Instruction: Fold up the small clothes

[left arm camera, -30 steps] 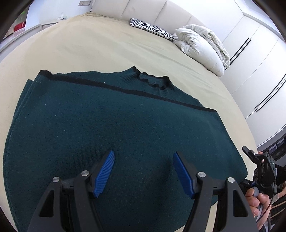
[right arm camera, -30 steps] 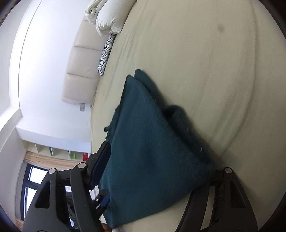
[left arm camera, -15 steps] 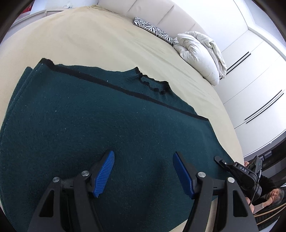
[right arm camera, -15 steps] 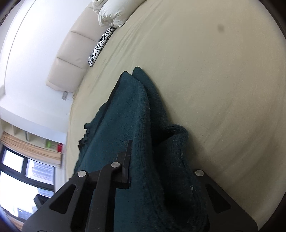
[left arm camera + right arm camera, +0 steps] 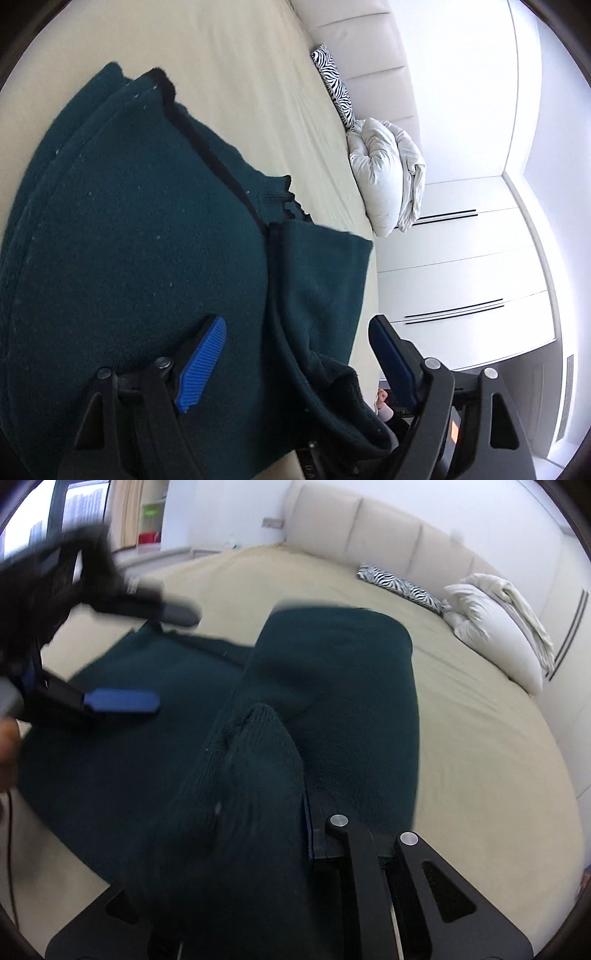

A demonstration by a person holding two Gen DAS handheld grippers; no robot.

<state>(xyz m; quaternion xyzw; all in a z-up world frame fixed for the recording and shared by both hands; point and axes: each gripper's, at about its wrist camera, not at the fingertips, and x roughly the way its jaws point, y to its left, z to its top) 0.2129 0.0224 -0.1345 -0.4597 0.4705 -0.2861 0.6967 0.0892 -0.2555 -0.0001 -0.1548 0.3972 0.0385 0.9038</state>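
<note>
Now we pinch the green sweater [image 5: 332, 701] in our right gripper [image 5: 295, 834], our left gripper [image 5: 295, 354] spread wide above it.

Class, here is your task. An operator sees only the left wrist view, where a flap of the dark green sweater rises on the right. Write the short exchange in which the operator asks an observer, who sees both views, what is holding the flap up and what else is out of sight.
Operator: What holds that flap up? I cannot see its lower end.
Observer: In the right wrist view, the right tongs are shut on a bunched fold of the sweater.
Operator: What in the room lies outside my picture?
Observer: A window shows at the top left of the right wrist view, with a curtain beside it.
</note>
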